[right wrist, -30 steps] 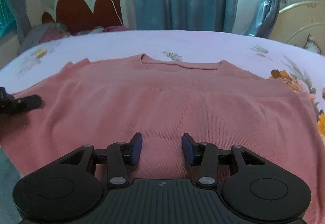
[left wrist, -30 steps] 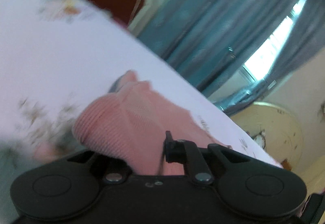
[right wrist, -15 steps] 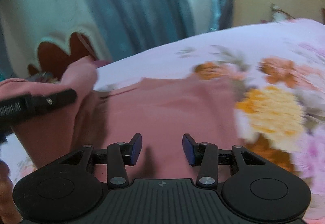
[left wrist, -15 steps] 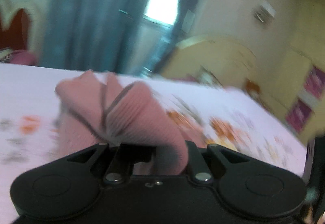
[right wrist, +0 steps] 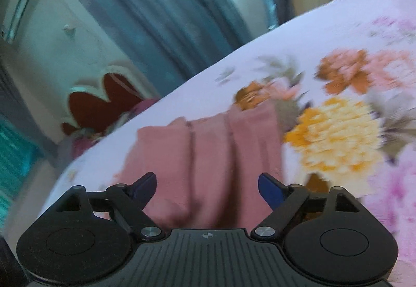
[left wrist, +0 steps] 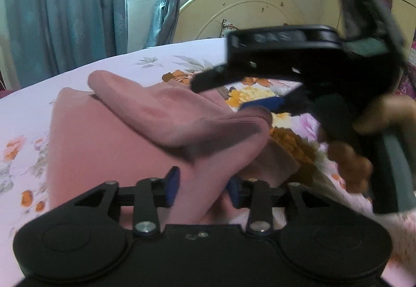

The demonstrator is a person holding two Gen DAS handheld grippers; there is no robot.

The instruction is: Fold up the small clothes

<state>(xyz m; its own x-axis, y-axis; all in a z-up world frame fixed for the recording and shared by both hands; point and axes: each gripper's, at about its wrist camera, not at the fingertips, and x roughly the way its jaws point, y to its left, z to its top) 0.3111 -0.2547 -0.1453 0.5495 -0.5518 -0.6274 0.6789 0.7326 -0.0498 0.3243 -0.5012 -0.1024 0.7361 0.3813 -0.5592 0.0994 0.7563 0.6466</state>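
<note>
As your left gripper (left wrist: 201,187) opens around the pink top (left wrist: 109,136) and the right gripper (right wrist: 207,187) opens empty above it, let the fold drop flat.

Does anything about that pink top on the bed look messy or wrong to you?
Yes. The pink top is not folded flat: one part lies bunched in a rumpled ridge across it. The left gripper is opening with cloth between its pads.

No legible text or labels.
</note>
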